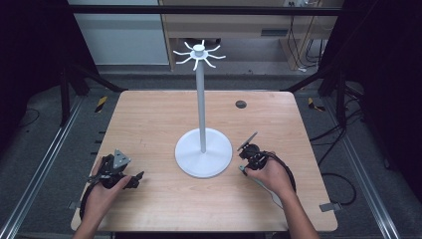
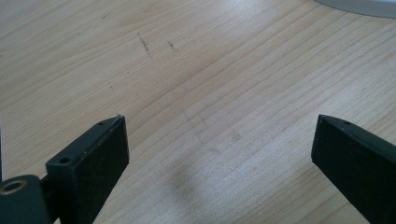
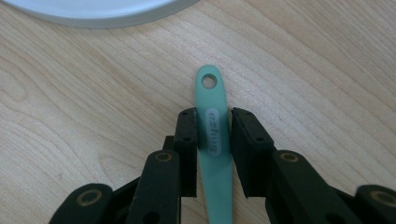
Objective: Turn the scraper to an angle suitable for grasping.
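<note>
A white stand (image 1: 202, 99) with a round base (image 1: 203, 154) and a crown of hooks (image 1: 199, 54) rises from the middle of the wooden table (image 1: 159, 119). A pale green utensil handle (image 3: 213, 135) with a hanging hole at its tip lies flat on the wood just right of the base. My right gripper (image 3: 214, 112) (image 1: 245, 162) is shut on that handle, its jaws pressed to both sides. The rest of the utensil runs back under the hand (image 1: 271, 191). My left gripper (image 2: 219, 126) (image 1: 137, 177) rests near the table's front left, open, with bare wood between its jaws.
The base's rim shows in the right gripper view (image 3: 93, 14) and the left gripper view (image 2: 359, 5). A dark cable grommet (image 1: 241, 104) sits at the table's back right. Black frame posts and metal rails (image 1: 45, 164) flank the table.
</note>
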### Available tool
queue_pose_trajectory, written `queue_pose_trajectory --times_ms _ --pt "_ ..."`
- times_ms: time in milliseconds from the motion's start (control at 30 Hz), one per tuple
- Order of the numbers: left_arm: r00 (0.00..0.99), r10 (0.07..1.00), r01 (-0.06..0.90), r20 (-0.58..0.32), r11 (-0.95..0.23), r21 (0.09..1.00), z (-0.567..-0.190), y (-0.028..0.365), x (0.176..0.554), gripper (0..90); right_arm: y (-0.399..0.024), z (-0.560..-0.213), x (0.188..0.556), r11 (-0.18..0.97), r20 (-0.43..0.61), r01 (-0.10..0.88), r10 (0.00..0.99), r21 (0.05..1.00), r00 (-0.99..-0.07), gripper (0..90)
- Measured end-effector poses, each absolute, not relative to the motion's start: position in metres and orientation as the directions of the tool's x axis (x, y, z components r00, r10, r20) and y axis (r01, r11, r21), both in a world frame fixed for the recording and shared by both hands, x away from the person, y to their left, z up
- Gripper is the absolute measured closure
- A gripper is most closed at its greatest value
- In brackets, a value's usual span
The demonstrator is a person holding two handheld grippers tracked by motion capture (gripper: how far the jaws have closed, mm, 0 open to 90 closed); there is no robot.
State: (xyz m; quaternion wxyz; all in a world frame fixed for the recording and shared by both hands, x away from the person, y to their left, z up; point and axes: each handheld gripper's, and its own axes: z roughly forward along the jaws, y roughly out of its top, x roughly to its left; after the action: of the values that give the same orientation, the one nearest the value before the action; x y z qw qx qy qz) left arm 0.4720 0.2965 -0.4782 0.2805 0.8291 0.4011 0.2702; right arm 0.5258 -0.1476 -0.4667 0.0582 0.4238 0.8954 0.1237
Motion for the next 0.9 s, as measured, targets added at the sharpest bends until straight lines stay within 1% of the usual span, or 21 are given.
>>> queue_pose_trajectory --times_ms 67,133,300,333,367,400,433,467,533,633,700,733,833,900 --pt "0.533 0.816 0.513 0.223 -0.521 0.682 -0.478 0.296 0.472 3.8 -0.148 -0.468 0.526 0.626 -0.011 0.730 0.761 0.272 -0.649 72.5" --pt "0.532 0.817 0.513 0.223 -0.521 0.682 -0.478 0.297 0.472 3.8 -0.146 -0.468 0.526 0.613 0.000 0.744 0.772 0.266 -0.636 72.5" --pt "0.533 0.816 0.514 0.223 -0.521 0.682 -0.478 0.297 0.472 3.8 -0.145 -0.467 0.526 0.631 -0.017 0.732 0.760 0.258 -0.649 73.6" --pt "0.533 0.817 0.514 0.222 -0.521 0.682 -0.478 0.297 0.472 3.8 -0.147 -0.467 0.526 0.660 -0.043 0.703 0.736 0.266 -0.675 73.9" --pt "0.533 0.817 0.514 0.222 -0.521 0.682 -0.478 0.297 0.472 3.8 -0.147 -0.467 0.526 0.660 -0.043 0.703 0.736 0.266 -0.675 73.9" --pt "0.533 0.816 0.514 0.221 -0.521 0.682 -0.478 0.297 0.472 3.8 -0.147 -0.462 0.524 0.630 -0.018 0.723 0.757 0.282 -0.653 74.0" --pt "0.533 0.816 0.514 0.221 -0.521 0.682 -0.478 0.297 0.472 3.8 -0.147 -0.462 0.524 0.630 -0.018 0.723 0.757 0.282 -0.653 74.0" --pt "0.534 0.816 0.514 0.222 -0.522 0.681 -0.478 0.297 0.472 3.8 -0.149 -0.456 0.521 0.619 -0.008 0.724 0.762 0.304 -0.648 74.1" --pt "0.534 0.816 0.514 0.221 -0.522 0.681 -0.478 0.297 0.472 3.8 -0.151 -0.453 0.520 0.614 -0.006 0.724 0.764 0.314 -0.645 74.2" --pt "0.536 0.815 0.514 0.222 -0.523 0.680 -0.478 0.296 0.472 3.8 -0.159 -0.437 0.516 0.592 -0.009 0.715 0.773 0.372 -0.635 74.3" --pt "0.536 0.815 0.515 0.221 -0.523 0.679 -0.478 0.296 0.472 3.8 -0.160 -0.432 0.515 0.583 -0.009 0.718 0.779 0.380 -0.628 74.3" --pt "0.535 0.815 0.515 0.222 -0.523 0.679 -0.479 0.296 0.472 3.8 -0.162 -0.423 0.513 0.567 -0.014 0.720 0.790 0.400 -0.613 74.4" --pt "0.534 0.816 0.517 0.221 -0.522 0.679 -0.479 0.297 0.472 3.8 -0.166 -0.409 0.510 0.556 -0.017 0.704 0.790 0.442 -0.613 74.4" --pt "0.532 0.818 0.516 0.220 -0.519 0.681 -0.478 0.298 0.472 3.8 -0.166 -0.405 0.510 0.549 -0.017 0.704 0.794 0.450 -0.608 74.5"
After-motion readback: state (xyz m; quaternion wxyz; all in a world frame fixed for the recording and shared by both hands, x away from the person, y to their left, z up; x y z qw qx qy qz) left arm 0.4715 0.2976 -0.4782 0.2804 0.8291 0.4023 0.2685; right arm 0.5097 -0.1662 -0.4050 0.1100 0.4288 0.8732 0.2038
